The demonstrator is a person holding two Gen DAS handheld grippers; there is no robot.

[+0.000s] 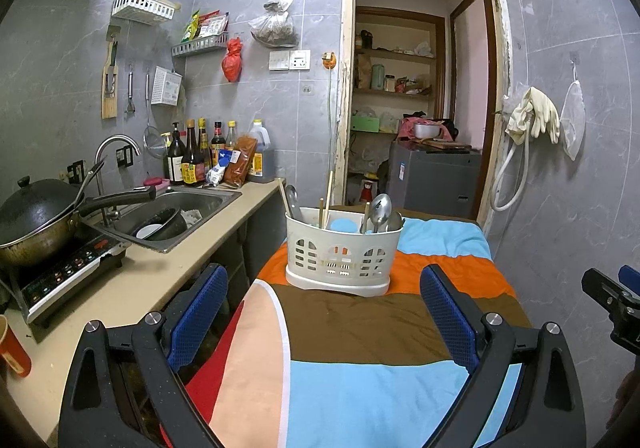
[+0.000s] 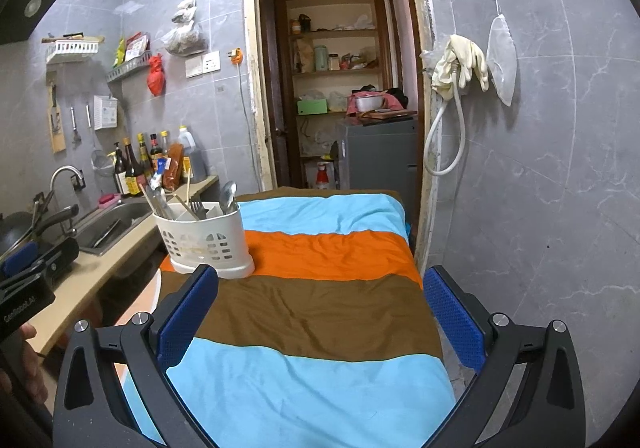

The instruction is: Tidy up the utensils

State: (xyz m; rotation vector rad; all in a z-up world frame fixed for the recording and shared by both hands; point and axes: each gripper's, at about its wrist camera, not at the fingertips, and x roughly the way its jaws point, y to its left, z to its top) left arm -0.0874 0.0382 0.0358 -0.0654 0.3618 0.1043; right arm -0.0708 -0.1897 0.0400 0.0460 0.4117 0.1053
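Note:
A white perforated utensil caddy point(image 1: 342, 258) stands on the striped cloth of the table point(image 1: 360, 368), on the orange band. Metal spoons point(image 1: 379, 210) and wooden chopsticks point(image 1: 329, 192) stick up out of it. My left gripper point(image 1: 324, 308) is open, held back from the caddy with nothing between its blue pads. In the right wrist view the caddy point(image 2: 204, 242) sits at the table's left edge, with a fork point(image 2: 197, 207), spoons point(image 2: 228, 194) and chopsticks point(image 2: 187, 182) in it. My right gripper point(image 2: 316, 312) is open and empty, the caddy just beyond its left finger.
A counter point(image 1: 132, 288) runs along the left with a sink point(image 1: 176, 216), a wok point(image 1: 36, 220) on an induction cooker, and sauce bottles point(image 1: 196, 156). An open doorway point(image 1: 416, 88) lies behind the table. The tiled wall point(image 2: 540, 168) with hanging gloves closes the right side.

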